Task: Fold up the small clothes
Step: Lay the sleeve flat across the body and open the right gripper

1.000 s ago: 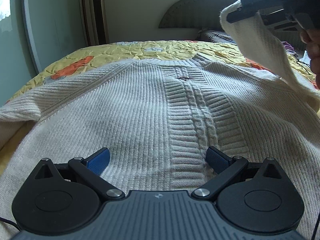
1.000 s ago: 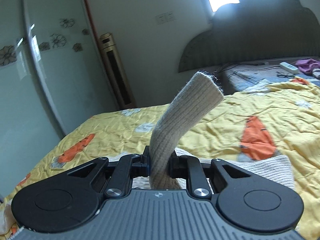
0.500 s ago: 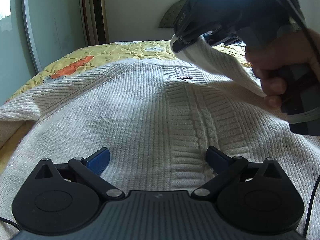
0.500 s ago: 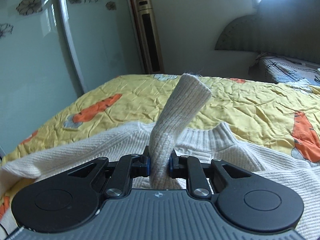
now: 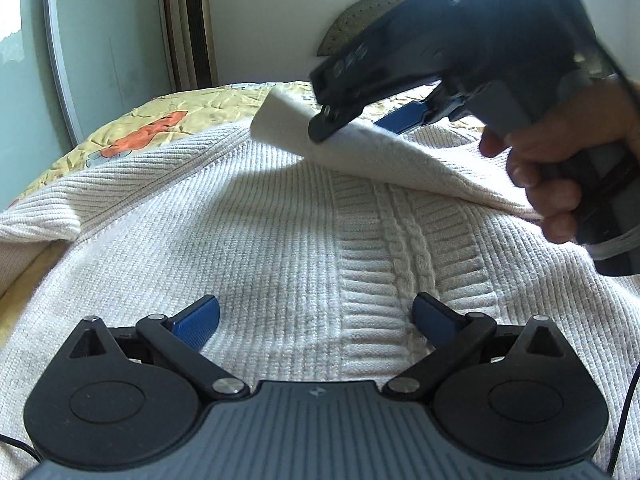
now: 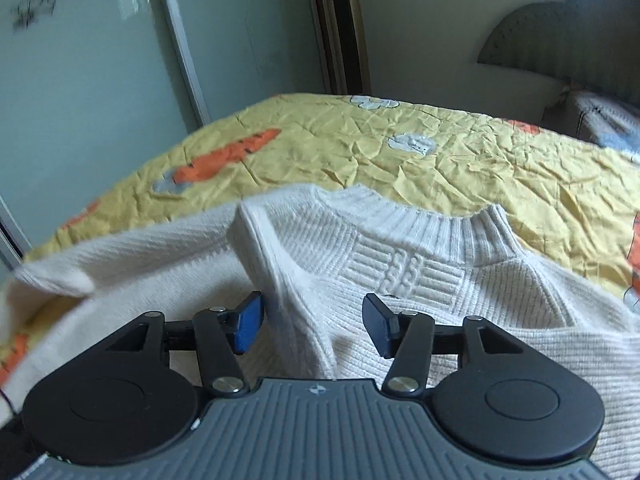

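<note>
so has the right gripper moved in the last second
Yes. In the left wrist view the right gripper has swung from the upper right corner leftward over the sweater, toward the tower fan, carrying the sleeve. Its fingers have now opened.
</note>
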